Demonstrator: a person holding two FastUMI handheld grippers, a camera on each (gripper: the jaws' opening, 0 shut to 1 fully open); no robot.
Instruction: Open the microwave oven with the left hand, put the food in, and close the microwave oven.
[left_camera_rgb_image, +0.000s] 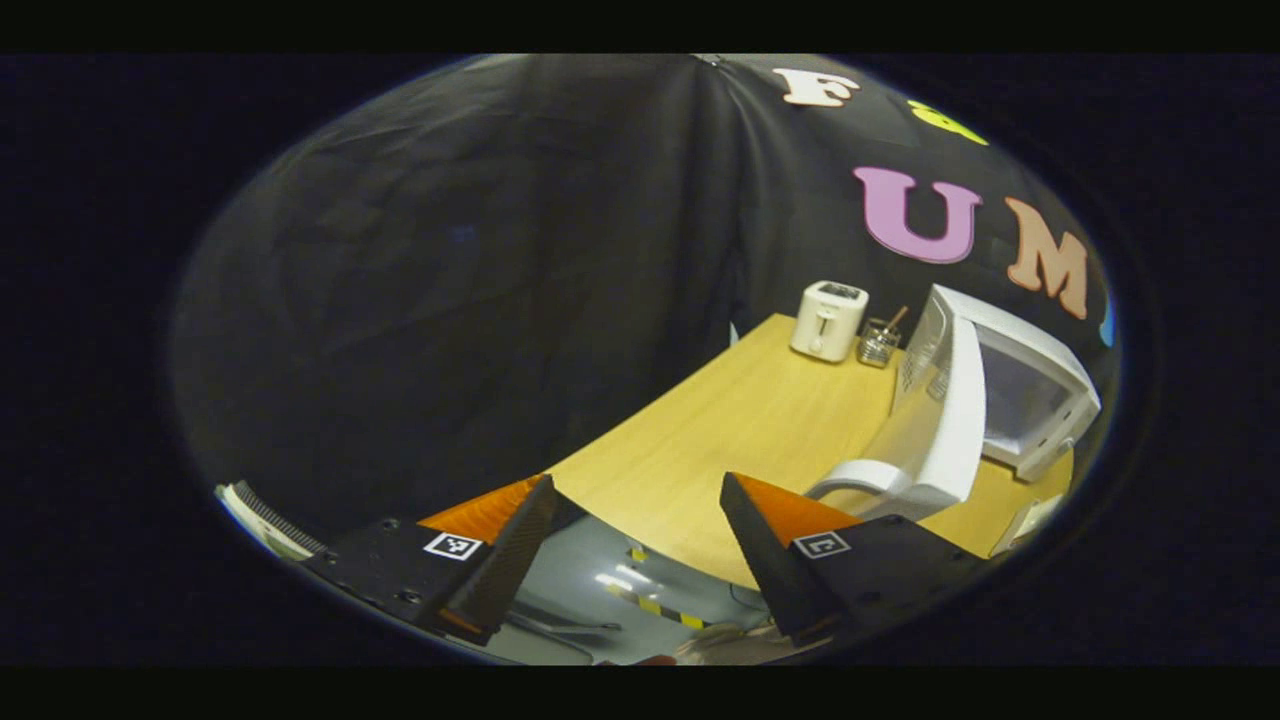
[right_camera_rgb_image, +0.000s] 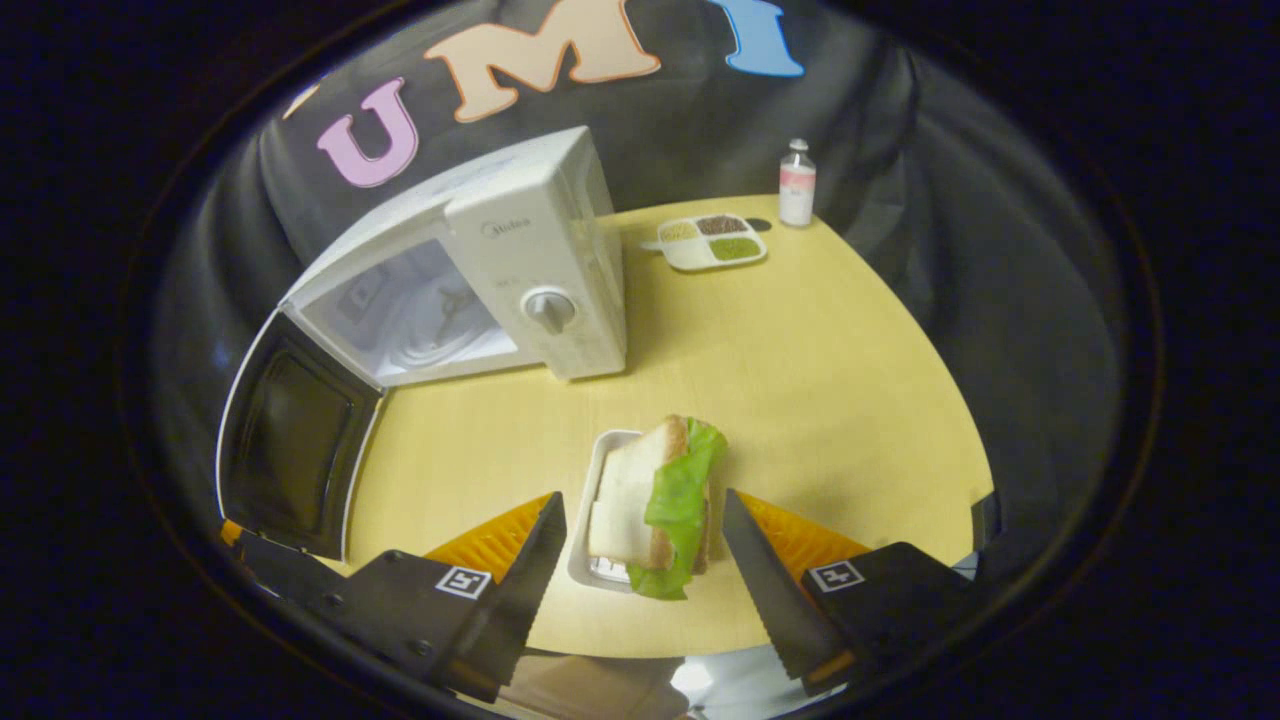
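Jaws apart, 1 sandwich (right_camera_rgb_image: 655, 495), 1 microwave (right_camera_rgb_image: 500, 270)

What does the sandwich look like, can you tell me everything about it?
The sandwich is pale sliced bread with tan crusts and a bright green lettuce leaf hanging out along one side. It stands tilted on a small white tray on the yellow table, in front of the open microwave. The right tongs are open on either side of it, not pressing it yet.

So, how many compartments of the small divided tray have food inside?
3. In the right gripper view, the divided tray beside the bottle holds a pale filling on the left, a dark one at top right and a green one at bottom right.
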